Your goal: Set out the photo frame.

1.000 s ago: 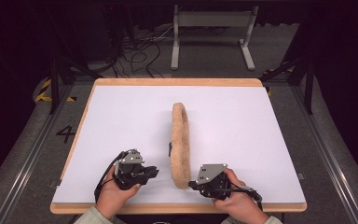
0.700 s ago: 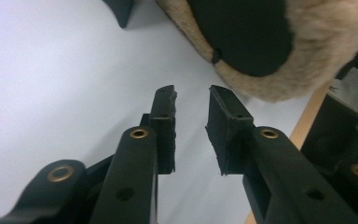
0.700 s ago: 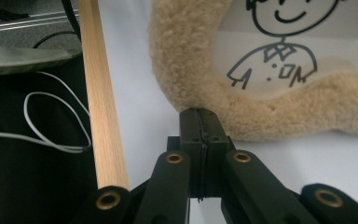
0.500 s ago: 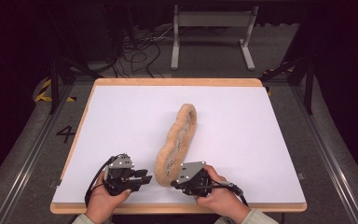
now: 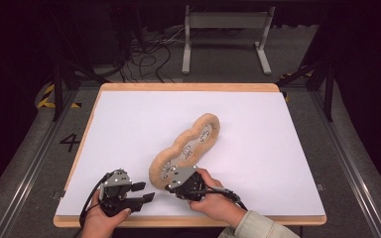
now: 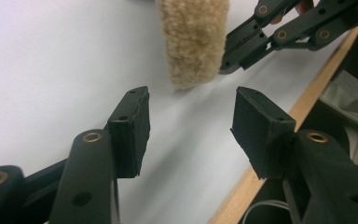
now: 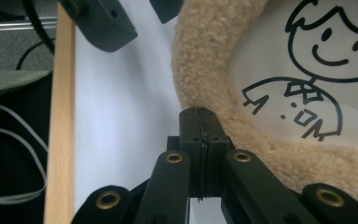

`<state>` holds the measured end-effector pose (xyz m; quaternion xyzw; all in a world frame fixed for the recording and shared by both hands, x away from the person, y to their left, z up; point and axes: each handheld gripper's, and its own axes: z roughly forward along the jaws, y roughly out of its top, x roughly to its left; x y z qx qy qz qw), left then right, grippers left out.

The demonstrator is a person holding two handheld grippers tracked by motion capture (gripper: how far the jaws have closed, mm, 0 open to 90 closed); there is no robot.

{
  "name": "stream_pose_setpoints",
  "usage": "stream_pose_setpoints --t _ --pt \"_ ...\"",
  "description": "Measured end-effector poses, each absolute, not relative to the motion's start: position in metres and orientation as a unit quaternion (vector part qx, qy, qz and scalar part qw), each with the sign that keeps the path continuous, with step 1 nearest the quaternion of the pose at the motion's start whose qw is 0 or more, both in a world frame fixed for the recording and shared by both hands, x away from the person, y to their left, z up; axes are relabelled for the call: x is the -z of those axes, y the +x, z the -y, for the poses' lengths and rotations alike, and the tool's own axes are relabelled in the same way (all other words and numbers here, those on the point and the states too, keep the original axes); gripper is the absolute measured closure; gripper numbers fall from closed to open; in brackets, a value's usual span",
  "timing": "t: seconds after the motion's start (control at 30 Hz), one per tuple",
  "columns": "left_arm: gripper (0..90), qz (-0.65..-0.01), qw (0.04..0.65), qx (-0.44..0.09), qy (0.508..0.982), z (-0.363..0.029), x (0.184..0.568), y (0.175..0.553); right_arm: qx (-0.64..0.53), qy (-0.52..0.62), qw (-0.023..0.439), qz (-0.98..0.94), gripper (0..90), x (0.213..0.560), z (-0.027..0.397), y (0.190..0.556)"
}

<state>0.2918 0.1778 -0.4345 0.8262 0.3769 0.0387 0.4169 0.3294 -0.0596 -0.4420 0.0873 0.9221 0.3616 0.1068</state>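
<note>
A long tan plush mat (image 5: pixel 188 146) with a fleecy rim and cartoon figures on its white face lies slantwise on the white table (image 5: pixel 129 124), its near end to the left. My right gripper (image 5: pixel 168 185) is shut on the rim at that near end; its own view shows the jaws pressed together at the fleecy edge (image 7: pixel 199 114) of the mat (image 7: pixel 205 70). My left gripper (image 5: pixel 146 192) is just left of it, near the front edge. Its jaws (image 6: pixel 191 116) have just been opening and stand open with nothing between them, the mat's end (image 6: pixel 193 37) a little ahead.
The table's wooden front edge (image 5: pixel 188 219) runs close under both hands. A metal stand (image 5: pixel 223 29) and loose cables (image 5: pixel 149 59) lie on the floor behind the table. Rails run along both sides, with a painted 4 (image 5: pixel 69 142) at the left.
The mat's near end has swung left with my right gripper, and the mat has tipped from standing on edge to showing its face. My left gripper's jaws have spread apart.
</note>
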Motion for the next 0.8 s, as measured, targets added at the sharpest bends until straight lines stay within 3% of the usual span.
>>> stream_pose_setpoints --t 0.23,0.47,0.8 --pt "43.5 -0.396 0.426 -0.056 0.812 -0.176 0.431 0.297 -0.359 0.101 0.111 -0.921 87.0 0.443 0.058 0.332" --pt "37.2 -0.402 0.424 -0.061 0.809 -0.168 0.430 0.301 -0.371 0.141 0.087 -0.914 82.2 0.435 0.082 0.336" --pt "34.0 -0.420 0.433 -0.068 0.795 -0.154 0.431 0.310 -0.393 0.205 0.124 -0.888 80.3 0.415 0.135 0.347"
